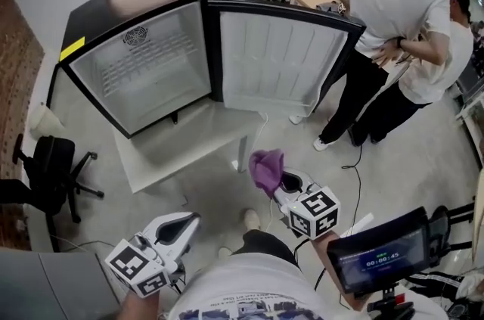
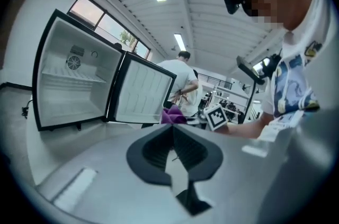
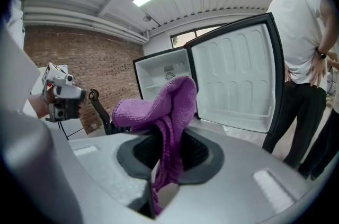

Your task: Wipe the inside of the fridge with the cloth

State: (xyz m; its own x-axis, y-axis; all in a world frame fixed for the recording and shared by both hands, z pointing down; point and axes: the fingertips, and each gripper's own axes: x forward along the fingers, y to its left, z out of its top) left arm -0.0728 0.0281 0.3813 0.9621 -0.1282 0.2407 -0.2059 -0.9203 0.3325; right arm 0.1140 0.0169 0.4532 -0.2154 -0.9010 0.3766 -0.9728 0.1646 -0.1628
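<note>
The fridge stands on a low white table. Its door is swung wide to the right. The cavity looks bare and white, with a wire shelf across the middle and a round fan grille on the back wall. No dirt or wet streak can be made out on the liner from here. Two bystanders stand just beyond the door, and a black chair sits off to the left. A small screen shows at the lower right. Both grippers hang low near the person's body, well apart from the fridge. The left gripper has its jaws closed together with nothing between them. The right gripper is clamped on the cloth, which is held up in the air in front of the table, short of the open cavity. The groundwork looks done, since the door is open and the cloth is in hand, but the wiping itself seems not yet begun. The walls, shelf, floor and door liner are all left to do. The cloth is purple with a soft, nubby pile. It is bunched into a hump that flops over the top of the jaws toward the person's left, with a narrow tail hanging down between the pads. It looks dry and limp.
</note>
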